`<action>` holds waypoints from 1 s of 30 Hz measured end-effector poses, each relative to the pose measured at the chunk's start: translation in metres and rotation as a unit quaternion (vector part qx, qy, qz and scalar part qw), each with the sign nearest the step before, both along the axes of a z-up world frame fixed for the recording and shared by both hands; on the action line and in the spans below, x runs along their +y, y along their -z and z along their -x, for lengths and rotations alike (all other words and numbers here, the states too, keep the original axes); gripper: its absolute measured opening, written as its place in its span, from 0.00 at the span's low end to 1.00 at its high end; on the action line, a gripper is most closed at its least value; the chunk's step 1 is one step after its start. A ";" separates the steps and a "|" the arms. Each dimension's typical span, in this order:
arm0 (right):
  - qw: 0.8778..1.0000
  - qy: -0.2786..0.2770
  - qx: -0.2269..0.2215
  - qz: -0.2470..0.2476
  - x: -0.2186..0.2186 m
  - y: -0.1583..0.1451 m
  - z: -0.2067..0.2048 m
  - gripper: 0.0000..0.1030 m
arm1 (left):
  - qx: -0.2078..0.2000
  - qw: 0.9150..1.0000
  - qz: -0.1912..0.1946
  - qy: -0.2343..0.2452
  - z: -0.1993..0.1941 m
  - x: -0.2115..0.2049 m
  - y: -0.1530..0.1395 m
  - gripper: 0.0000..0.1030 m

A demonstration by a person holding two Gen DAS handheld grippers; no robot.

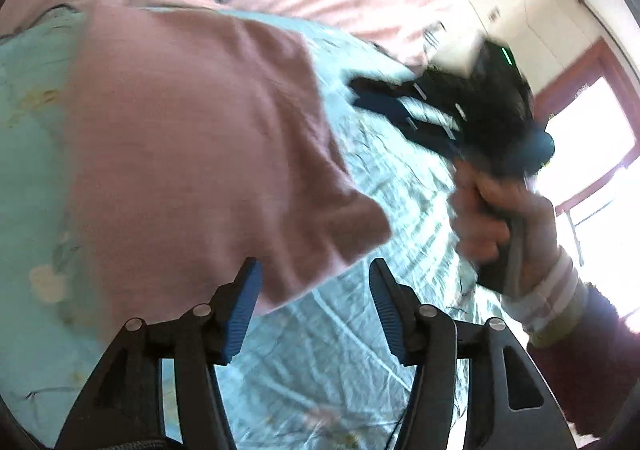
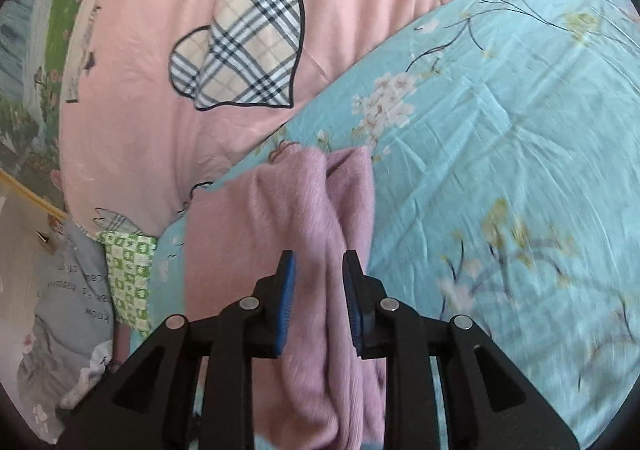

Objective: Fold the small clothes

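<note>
A small pink knit garment (image 1: 192, 154) lies on the light blue floral sheet (image 1: 360, 330). My left gripper (image 1: 316, 298) is open and empty, just off the garment's lower corner. In the right wrist view the same garment (image 2: 280, 218) is bunched into folds, and my right gripper (image 2: 318, 290) is closed on a fold of it. The right gripper (image 1: 384, 102), blurred, also shows in the left wrist view at the right, held by a hand (image 1: 504, 218), beside the garment's edge.
A pink quilt (image 2: 360, 10) with plaid heart patches (image 2: 248, 46) lies behind the sheet (image 2: 500, 130). Patterned pillows (image 2: 128, 278) sit at the left. A bright window (image 1: 592, 154) is at the right.
</note>
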State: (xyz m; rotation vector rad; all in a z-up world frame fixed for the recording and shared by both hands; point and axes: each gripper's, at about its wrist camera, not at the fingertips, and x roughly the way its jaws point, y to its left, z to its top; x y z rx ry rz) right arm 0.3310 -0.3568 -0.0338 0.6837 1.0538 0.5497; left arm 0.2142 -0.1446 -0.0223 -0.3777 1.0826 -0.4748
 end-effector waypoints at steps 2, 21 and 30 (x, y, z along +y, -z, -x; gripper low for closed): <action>1.000 -0.008 0.003 -0.002 -0.001 -0.002 0.015 0.29 | 0.002 0.999 0.005 -0.035 0.004 0.027 -0.003 0.57; 0.998 -0.049 0.025 0.030 0.046 0.016 0.020 0.09 | 0.040 0.985 0.000 -0.165 -0.060 0.113 0.021 0.59; 0.993 -0.066 0.000 0.098 0.044 0.008 -0.004 0.07 | 0.071 0.983 -0.021 -0.170 -0.071 0.105 0.048 0.69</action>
